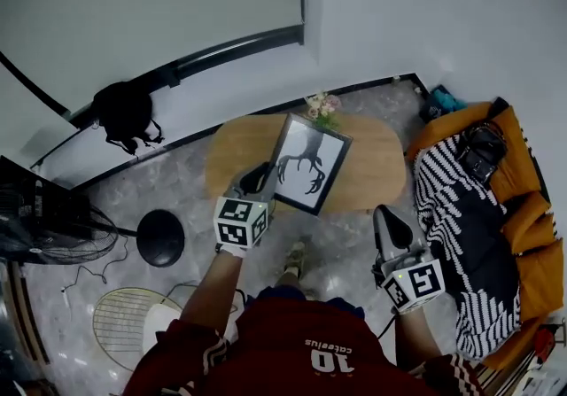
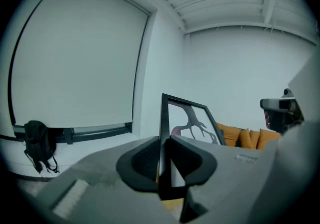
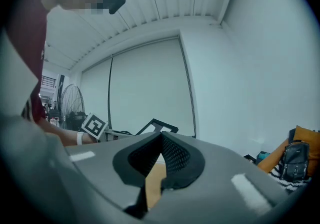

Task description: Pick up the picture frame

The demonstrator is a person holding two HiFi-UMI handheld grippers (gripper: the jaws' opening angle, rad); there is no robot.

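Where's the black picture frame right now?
Head view centre: the black picture frame is clamped by its edge in the left claw, above the oval wooden table, near the flowers.

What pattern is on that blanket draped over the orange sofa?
Black-and-white stripes cover the blanket. It shows best in the head view.

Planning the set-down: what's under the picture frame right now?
The picture frame, held by the left gripper, hangs over the oval wooden table; flowers stand at the table's far edge. The tabletop directly beneath the frame is covered.

Bright, even light; strong fisheye distortion, dark corners.
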